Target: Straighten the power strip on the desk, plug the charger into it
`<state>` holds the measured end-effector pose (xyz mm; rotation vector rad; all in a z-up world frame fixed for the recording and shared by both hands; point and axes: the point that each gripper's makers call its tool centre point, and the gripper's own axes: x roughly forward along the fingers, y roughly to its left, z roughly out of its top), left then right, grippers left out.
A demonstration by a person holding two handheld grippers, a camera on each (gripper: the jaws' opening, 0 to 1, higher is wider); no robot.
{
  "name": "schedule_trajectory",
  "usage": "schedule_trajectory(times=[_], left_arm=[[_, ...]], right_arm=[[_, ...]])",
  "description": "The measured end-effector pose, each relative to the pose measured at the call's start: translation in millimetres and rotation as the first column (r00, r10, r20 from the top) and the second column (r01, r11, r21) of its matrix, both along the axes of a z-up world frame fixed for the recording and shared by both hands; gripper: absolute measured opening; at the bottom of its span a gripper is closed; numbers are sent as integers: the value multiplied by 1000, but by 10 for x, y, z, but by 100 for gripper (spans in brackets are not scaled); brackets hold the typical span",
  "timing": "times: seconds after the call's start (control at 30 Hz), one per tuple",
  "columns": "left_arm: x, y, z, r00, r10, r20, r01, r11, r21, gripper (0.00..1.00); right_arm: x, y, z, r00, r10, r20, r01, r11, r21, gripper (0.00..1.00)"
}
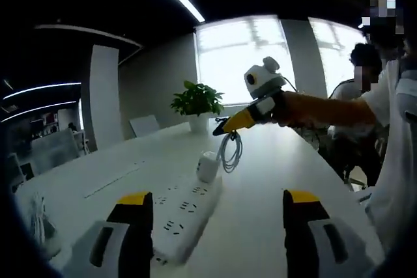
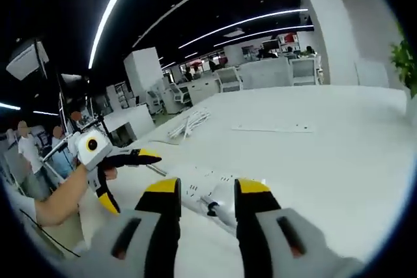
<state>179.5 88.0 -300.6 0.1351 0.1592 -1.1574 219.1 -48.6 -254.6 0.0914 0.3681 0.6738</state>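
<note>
Left gripper view: a white power strip [image 1: 186,213] lies on a white desk [image 1: 273,180], just ahead of the left gripper [image 1: 218,226], whose jaws stand wide apart and empty. A white charger [image 1: 207,166] sits at the strip's far end, seemingly seated in a socket. Its cable [image 1: 229,151] hangs in loops from the right gripper [image 1: 220,129], whose yellow tips are closed on it, probably lifting it clear so the strip can be straightened. A potted plant [image 1: 197,103] stands beyond. Right gripper view shows the strip [image 2: 202,194] below those narrow jaws, the charger [image 2: 225,209] between them, and the left gripper [image 2: 124,177] spread open beside it.
</note>
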Motion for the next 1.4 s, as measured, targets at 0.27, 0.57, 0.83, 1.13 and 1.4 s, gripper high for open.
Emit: schedule_trajectory(times=[0.27, 0.57, 0.83, 1.13, 1.4], left_arm=[[-349, 419, 118, 992, 121, 35, -119, 992, -49, 81], [-876, 585, 382, 990, 141, 30, -137, 983, -119, 86], [-1205, 682, 355, 989, 145, 18, -144, 989, -44, 90], [-1417, 846, 414, 983, 184, 10, -184, 983, 10, 94], [-1575, 948, 611, 977, 211, 12, -210, 976, -50, 94]], right_arm=[[-349, -68, 80, 997, 19, 75, -21, 999, 24, 34], [-829, -321, 212, 987, 23, 158, -20, 1000, -22, 34], [-1288, -410, 391, 971, 71, 227, -40, 990, -137, 38], [-1709, -501, 496, 963, 96, 251, -53, 983, -173, 44], [-1984, -632, 615, 954, 78, 288, -37, 988, -148, 47]])
